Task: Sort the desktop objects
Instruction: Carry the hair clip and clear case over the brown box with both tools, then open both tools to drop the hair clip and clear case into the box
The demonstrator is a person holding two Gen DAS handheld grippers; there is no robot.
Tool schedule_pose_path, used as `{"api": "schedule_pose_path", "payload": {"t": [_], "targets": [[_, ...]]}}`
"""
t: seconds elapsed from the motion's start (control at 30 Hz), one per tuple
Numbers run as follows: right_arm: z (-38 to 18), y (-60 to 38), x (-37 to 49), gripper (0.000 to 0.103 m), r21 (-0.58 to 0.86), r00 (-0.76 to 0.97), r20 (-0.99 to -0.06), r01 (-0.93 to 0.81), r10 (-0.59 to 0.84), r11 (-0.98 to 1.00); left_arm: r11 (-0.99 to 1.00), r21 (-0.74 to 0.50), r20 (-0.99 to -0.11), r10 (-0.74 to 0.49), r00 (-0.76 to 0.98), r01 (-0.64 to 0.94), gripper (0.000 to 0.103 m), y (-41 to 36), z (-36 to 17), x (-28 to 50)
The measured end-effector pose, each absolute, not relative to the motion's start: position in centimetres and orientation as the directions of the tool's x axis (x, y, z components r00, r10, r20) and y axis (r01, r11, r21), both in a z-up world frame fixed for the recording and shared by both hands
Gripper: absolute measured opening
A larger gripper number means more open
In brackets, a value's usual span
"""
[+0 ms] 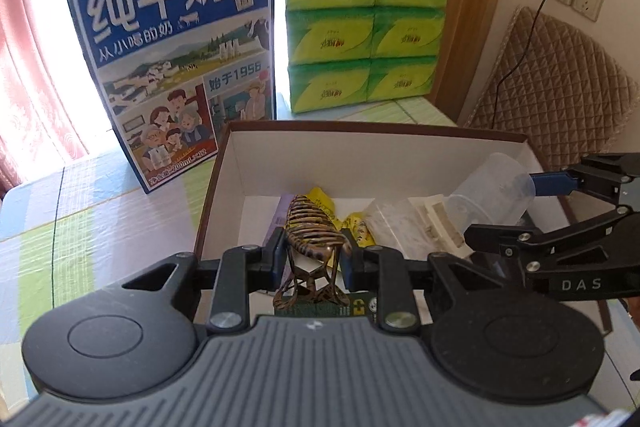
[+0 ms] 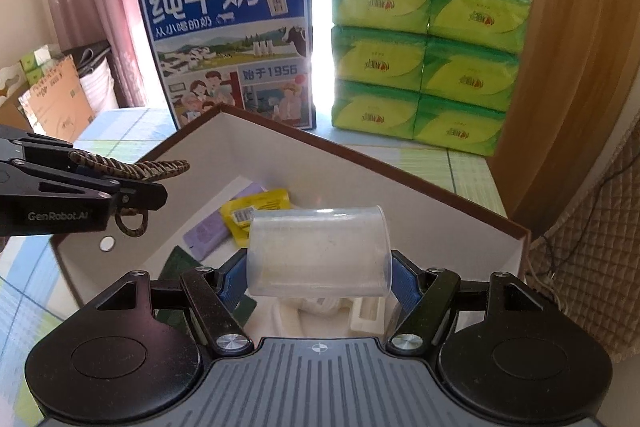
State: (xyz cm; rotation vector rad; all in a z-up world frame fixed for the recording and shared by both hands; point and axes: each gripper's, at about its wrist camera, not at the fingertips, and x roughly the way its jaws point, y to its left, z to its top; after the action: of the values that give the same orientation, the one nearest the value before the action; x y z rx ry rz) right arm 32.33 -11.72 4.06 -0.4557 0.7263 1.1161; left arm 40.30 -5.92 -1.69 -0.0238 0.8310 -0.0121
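My left gripper (image 1: 313, 257) is shut on a tiger-striped hair claw clip (image 1: 310, 227), held above the near side of an open brown-rimmed box (image 1: 360, 147) with a white inside. From the right wrist view the same clip (image 2: 132, 167) sticks out of the left gripper (image 2: 148, 187) over the box's left edge. A clear plastic cup (image 2: 318, 251) lies sideways between the pads of my right gripper (image 2: 318, 273), which is shut on it above the box (image 2: 400, 183). In the left wrist view the cup (image 1: 492, 193) hangs over the box's right part in the right gripper (image 1: 516, 211).
Inside the box lie a yellow packet (image 2: 256, 215), a purple pack (image 2: 216, 227), a dark green card (image 2: 180, 263) and white plastic pieces (image 1: 428, 223). Behind stand a blue milk carton box (image 1: 180, 67) and stacked green tissue packs (image 1: 360, 31). A quilted chair back (image 1: 560, 87) sits right.
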Motion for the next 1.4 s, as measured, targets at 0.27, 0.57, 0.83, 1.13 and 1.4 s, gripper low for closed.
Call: {"api": "schedule_pose_path", "payload": {"t": [0.27, 0.57, 0.83, 1.13, 1.4], "targets": [[2.5, -10.3, 33.5, 0.069, 0.027, 0.240, -0.750, -0.920, 0.616, 0.392, 1.000, -0.010, -0.769, 0.002, 0.639, -0.015, 0.022, -5.4, -3.9, 43.3], [0.6, -9.4, 34.1, 0.069, 0.037, 0.223, -0.776, -0.918, 0.591, 0.395, 0.999, -0.022, -0.812, 0.001, 0.584, -0.032, 0.022, -5.4, -6.9, 46.1], [-0.1, -9.1, 34.5, 0.069, 0.040, 0.212, -0.785, -0.921, 0.582, 0.389, 1.000, -0.004, -0.834, -0.008, 0.551, 0.008, 0.023, -6.1, -8.4, 47.1], [-0.3, -9.4, 34.2, 0.069, 0.033, 0.202, -0.791, -0.928, 0.578, 0.371, 1.000, -0.005, -0.827, -0.009, 0.562, 0.009, 0.038, -5.6, -7.8, 46.7], [-0.7, -9.9, 33.9, 0.069, -0.008, 0.221, -0.804, -0.932, 0.552, 0.362, 1.000, -0.008, -0.820, -0.008, 0.572, 0.003, 0.050, -5.1, -6.9, 45.7]]}}
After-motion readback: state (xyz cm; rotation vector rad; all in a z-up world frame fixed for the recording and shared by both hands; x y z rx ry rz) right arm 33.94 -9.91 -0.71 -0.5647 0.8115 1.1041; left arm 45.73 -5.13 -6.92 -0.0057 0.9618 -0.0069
